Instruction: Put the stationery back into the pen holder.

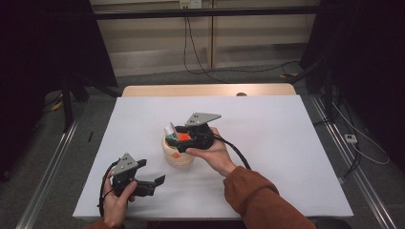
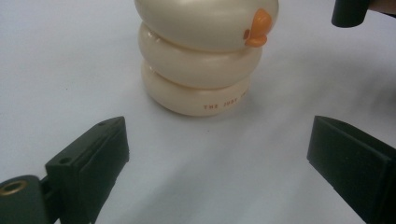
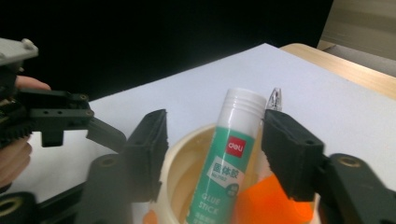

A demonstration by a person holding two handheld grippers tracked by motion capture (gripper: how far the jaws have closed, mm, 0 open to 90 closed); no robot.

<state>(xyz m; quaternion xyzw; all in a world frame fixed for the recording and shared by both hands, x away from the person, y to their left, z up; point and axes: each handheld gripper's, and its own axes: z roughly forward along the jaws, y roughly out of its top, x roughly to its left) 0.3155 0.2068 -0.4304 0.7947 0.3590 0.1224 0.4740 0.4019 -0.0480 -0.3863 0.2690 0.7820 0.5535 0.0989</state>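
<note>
A cream ringed holder with an orange beak stands mid-table. In it a green and white glue stick stands upright, beside a clear pen tip and something orange. My right gripper hovers over the holder's mouth, open. The glue stick is between its jaws; the left pad is apart from it and the right pad sits close by its cap. My left gripper rests low at the front left, open wide and holding nothing, pointing at the holder.
The white table top has free room to the right and at the back. A wooden edge runs along its far side. Cables lie on the floor beyond. My left gripper also appears at the left of the right gripper view.
</note>
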